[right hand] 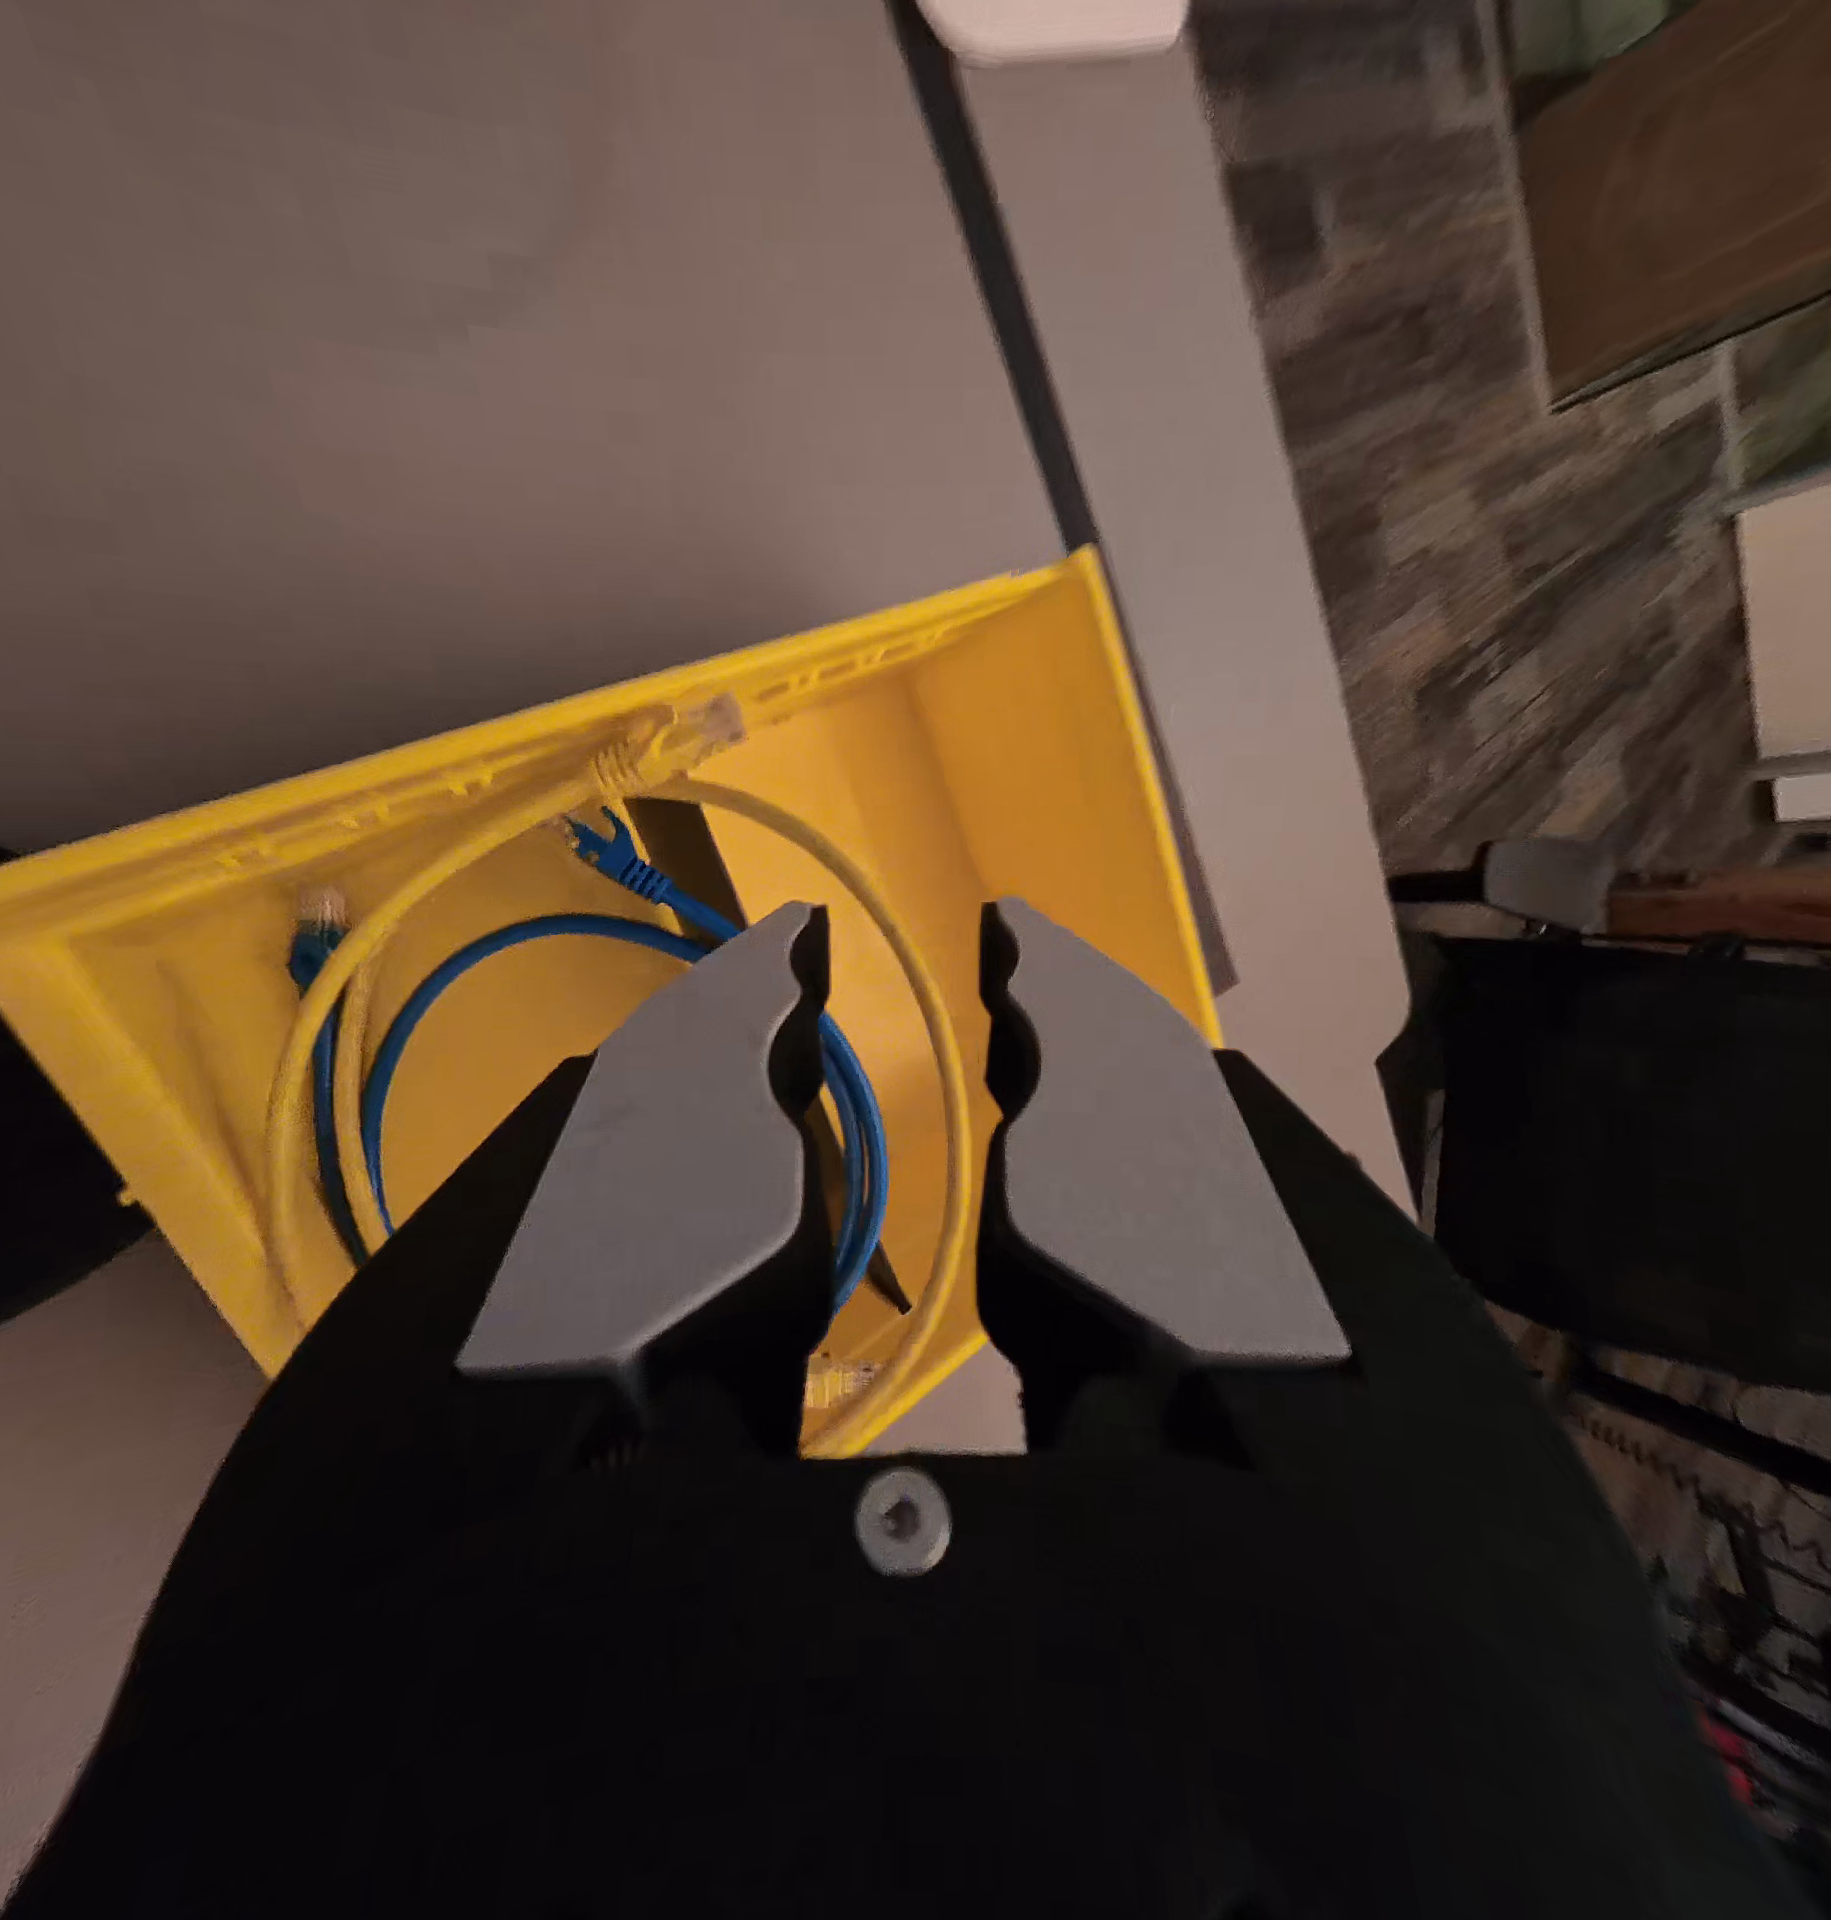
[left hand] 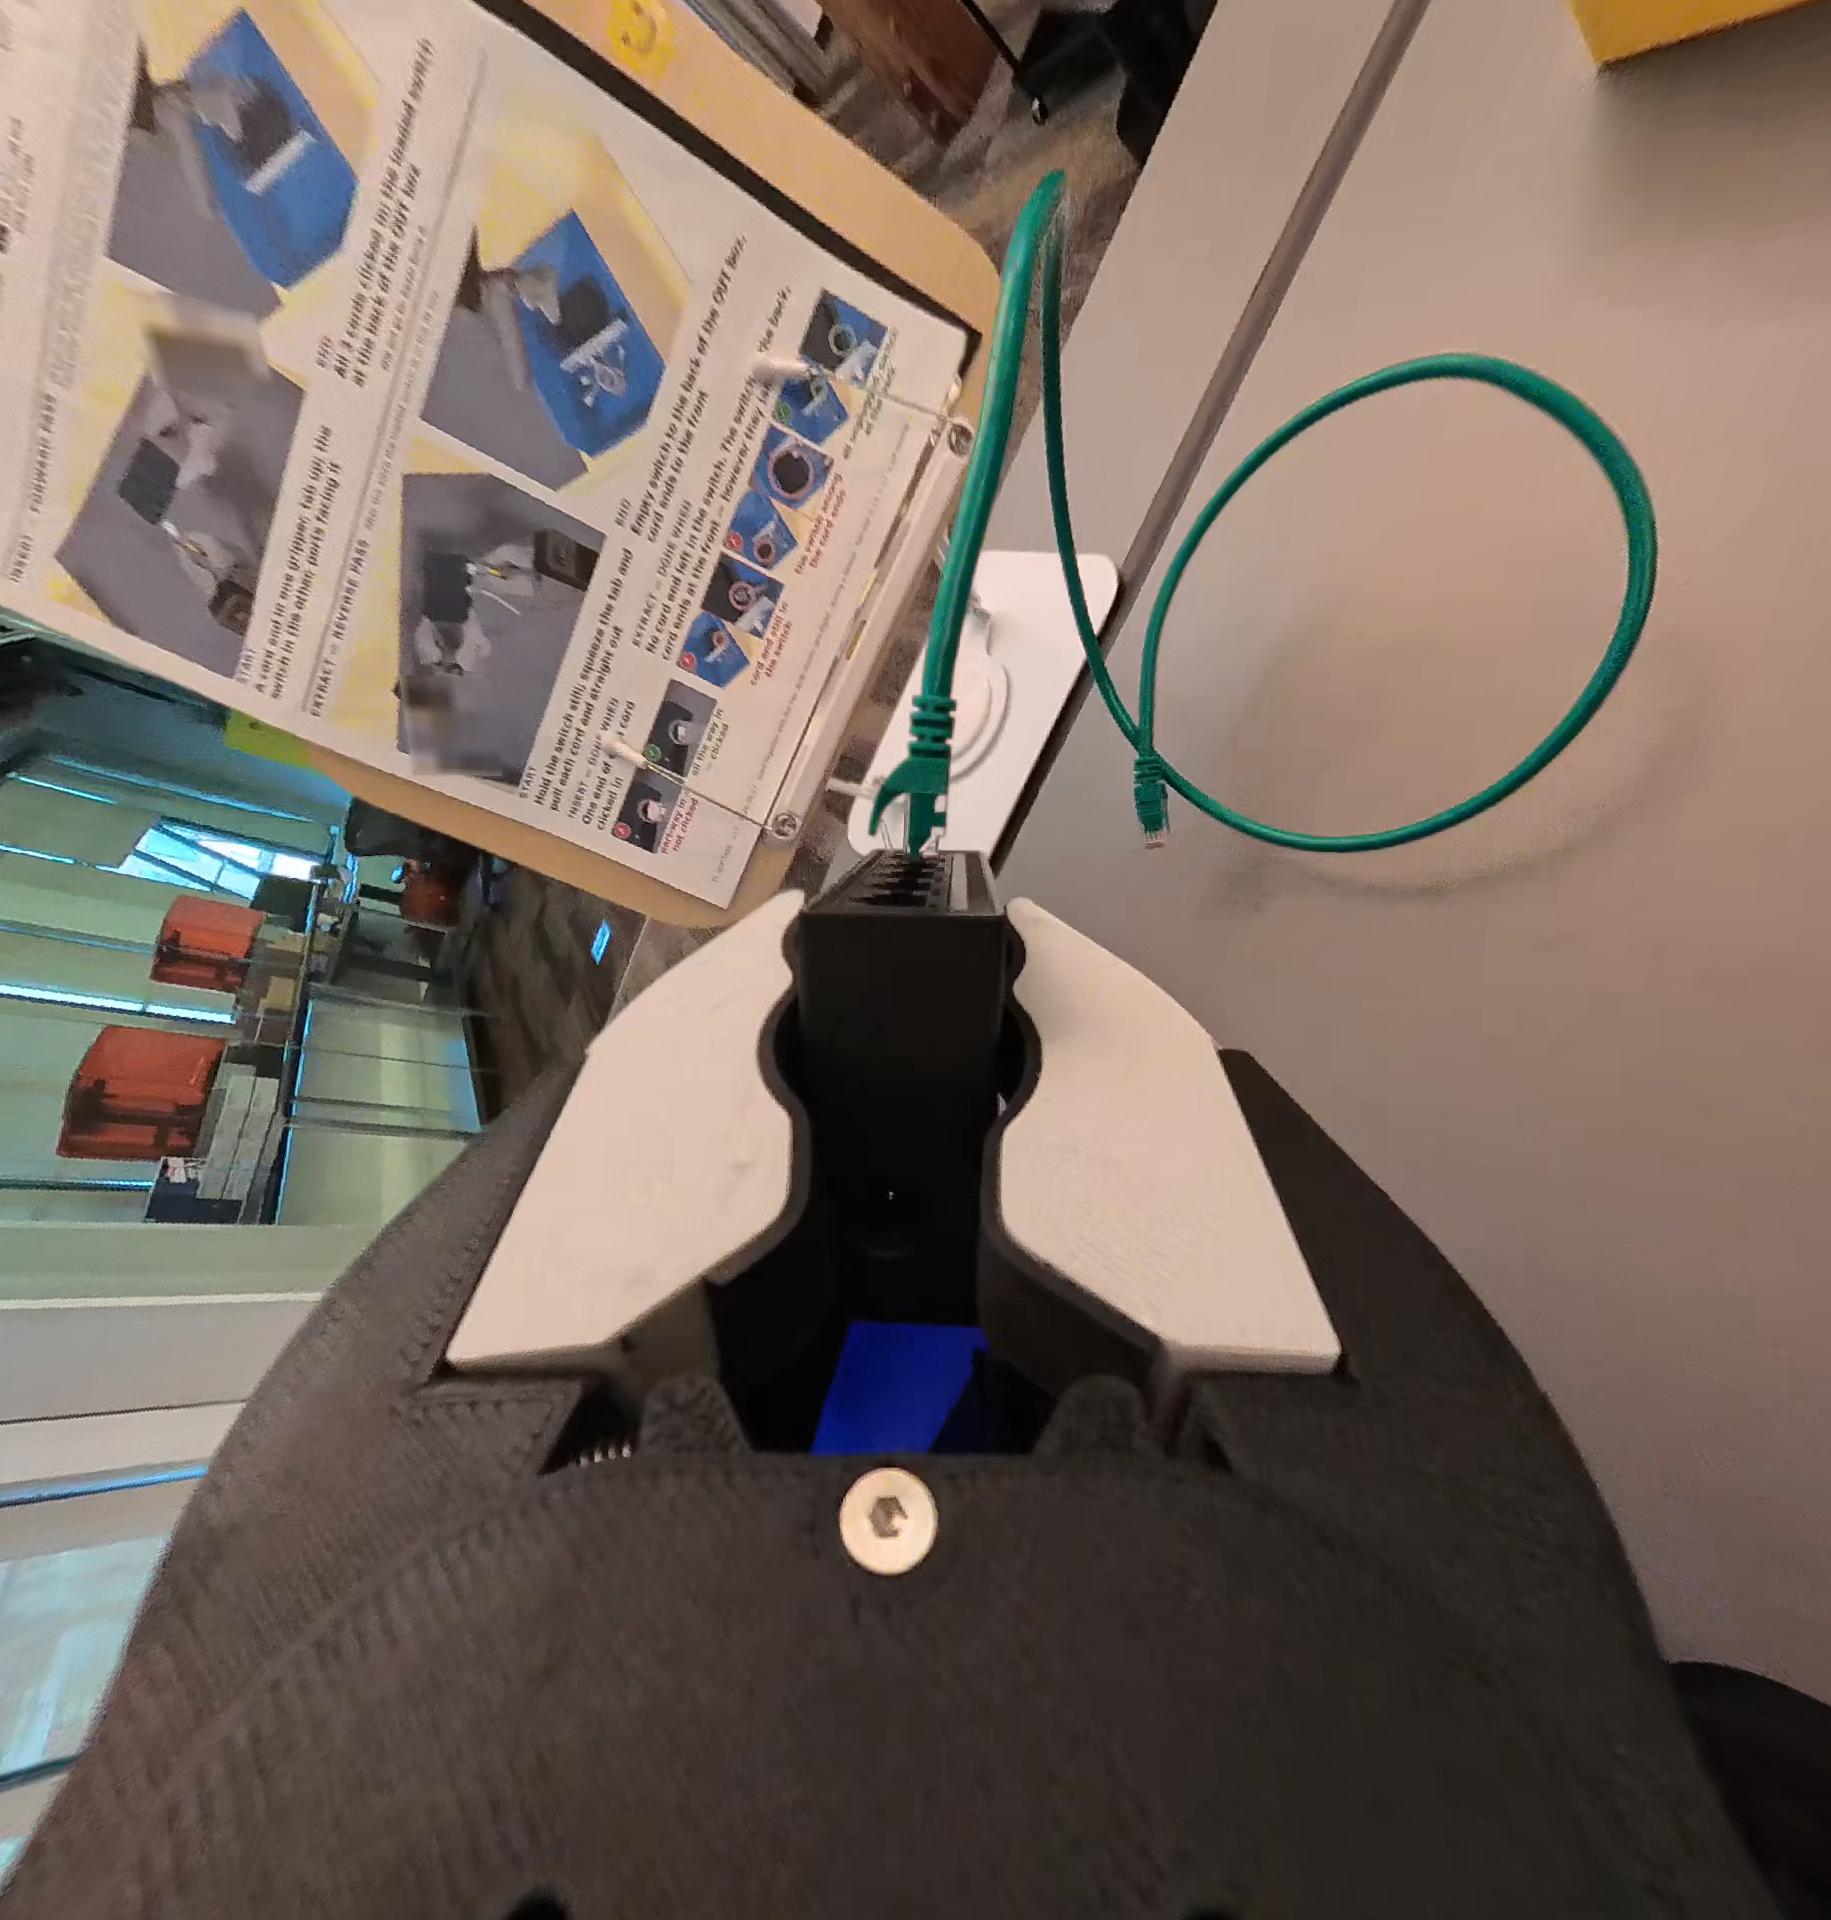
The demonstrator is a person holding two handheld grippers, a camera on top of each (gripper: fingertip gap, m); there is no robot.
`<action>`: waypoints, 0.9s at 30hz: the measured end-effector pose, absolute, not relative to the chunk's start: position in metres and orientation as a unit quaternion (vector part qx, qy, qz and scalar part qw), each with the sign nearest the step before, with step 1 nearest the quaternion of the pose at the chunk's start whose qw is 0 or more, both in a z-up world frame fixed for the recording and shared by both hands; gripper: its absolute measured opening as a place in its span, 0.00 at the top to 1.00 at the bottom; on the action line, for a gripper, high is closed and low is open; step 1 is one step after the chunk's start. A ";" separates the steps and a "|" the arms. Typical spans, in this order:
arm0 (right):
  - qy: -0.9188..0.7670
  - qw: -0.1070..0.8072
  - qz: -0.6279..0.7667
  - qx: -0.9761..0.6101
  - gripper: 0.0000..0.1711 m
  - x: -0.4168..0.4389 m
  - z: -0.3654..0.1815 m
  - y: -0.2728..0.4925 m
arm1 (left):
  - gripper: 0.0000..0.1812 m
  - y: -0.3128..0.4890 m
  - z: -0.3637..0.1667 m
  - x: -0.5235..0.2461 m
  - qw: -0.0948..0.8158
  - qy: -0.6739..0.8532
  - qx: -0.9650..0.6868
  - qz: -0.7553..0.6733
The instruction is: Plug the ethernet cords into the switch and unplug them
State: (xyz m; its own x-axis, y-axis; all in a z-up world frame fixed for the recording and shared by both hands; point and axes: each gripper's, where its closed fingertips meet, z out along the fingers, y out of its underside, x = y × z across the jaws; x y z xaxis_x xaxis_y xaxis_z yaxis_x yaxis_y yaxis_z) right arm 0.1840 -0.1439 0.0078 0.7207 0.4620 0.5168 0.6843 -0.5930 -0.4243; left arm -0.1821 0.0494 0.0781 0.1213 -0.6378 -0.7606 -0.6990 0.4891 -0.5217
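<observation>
Your left tool (left hand: pixel 903 914) pinches the black switch (left hand: pixel 906 997), and one end of the green cord (left hand: pixel 1004 416) sits in a port on it, while the free end (left hand: pixel 1152 805) hangs in a loop over the grey surface (left hand: pixel 1513 1143). An instruction board (left hand: pixel 423 436) on a white stand (left hand: pixel 1004 675) is close behind the switch. Your right tool (right hand: pixel 903 920) is spread with nothing in it, above the yellow bin (right hand: pixel 1036 790), where the blue cord (right hand: pixel 537 935) and the yellow cord (right hand: pixel 890 894) lie coiled together.

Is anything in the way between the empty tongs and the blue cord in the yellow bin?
Nothing visible blocks it. The right tongs hang open right above the yellow bin, and the blue cord lies coiled inside. The yellow cord loops around and partly across it, so the two could snag.
</observation>
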 end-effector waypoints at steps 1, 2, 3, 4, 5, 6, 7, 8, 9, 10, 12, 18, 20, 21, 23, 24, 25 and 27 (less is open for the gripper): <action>-0.326 0.332 -0.181 -0.866 0.83 0.180 0.022 -0.144 | 0.84 0.048 0.082 -0.183 0.560 0.659 -0.501 0.026; -0.324 0.358 -0.187 -0.855 0.83 0.175 0.039 -0.143 | 0.84 0.046 0.086 -0.183 0.567 0.656 -0.497 0.024; -0.322 0.392 -0.190 -0.840 0.82 0.165 0.057 -0.139 | 0.84 0.043 0.089 -0.182 0.573 0.655 -0.492 0.020; -0.320 0.431 -0.193 -0.822 0.82 0.152 0.076 -0.135 | 0.84 0.040 0.092 -0.181 0.579 0.656 -0.485 0.014; -0.322 0.470 -0.195 -0.798 0.80 0.136 0.095 -0.129 | 0.84 0.036 0.095 -0.179 0.585 0.658 -0.474 0.007; -0.320 0.514 -0.203 -0.770 0.78 0.117 0.114 -0.124 | 0.84 0.032 0.097 -0.177 0.591 0.660 -0.463 0.000; -0.315 0.555 -0.214 -0.740 0.77 0.097 0.130 -0.117 | 0.84 0.028 0.099 -0.175 0.596 0.661 -0.456 -0.008; -0.317 0.592 -0.215 -0.709 0.75 0.072 0.142 -0.112 | 0.84 0.025 0.100 -0.173 0.599 0.661 -0.451 -0.014; -0.325 0.624 -0.212 -0.678 0.73 0.045 0.149 -0.106 | 0.84 0.022 0.101 -0.171 0.603 0.664 -0.442 -0.019; -0.335 0.652 -0.214 -0.646 0.70 0.017 0.152 -0.101 | 0.84 0.019 0.101 -0.169 0.607 0.668 -0.430 -0.021; -0.379 0.678 -0.229 -0.587 0.70 -0.037 0.148 -0.092 | 0.84 0.014 0.099 -0.164 0.612 0.679 -0.404 -0.015; -0.491 0.657 -0.266 -0.506 0.76 -0.131 0.113 -0.059 | 0.84 -0.006 0.092 -0.144 0.640 0.704 -0.307 0.014; -0.489 0.653 -0.245 -0.524 0.77 -0.131 0.107 -0.050 | 0.84 -0.013 0.088 -0.137 0.643 0.710 -0.287 0.016; -0.487 0.651 -0.241 -0.531 0.77 -0.129 0.105 -0.050 | 0.84 -0.016 0.087 -0.134 0.642 0.713 -0.281 0.015; -0.490 0.645 -0.255 -0.527 0.81 -0.124 0.105 -0.055 | 0.84 -0.020 0.082 -0.130 0.638 0.721 -0.272 0.013; -0.499 0.637 -0.275 -0.520 0.84 -0.120 0.107 -0.060 | 0.84 -0.021 0.080 -0.128 0.635 0.724 -0.269 0.015; -0.506 0.626 -0.290 -0.517 0.87 -0.115 0.109 -0.065 | 0.84 -0.023 0.078 -0.126 0.633 0.727 -0.264 0.017; -0.510 0.605 -0.274 -0.546 0.87 -0.102 0.106 -0.072 | 0.84 -0.030 0.075 -0.123 0.632 0.734 -0.249 0.017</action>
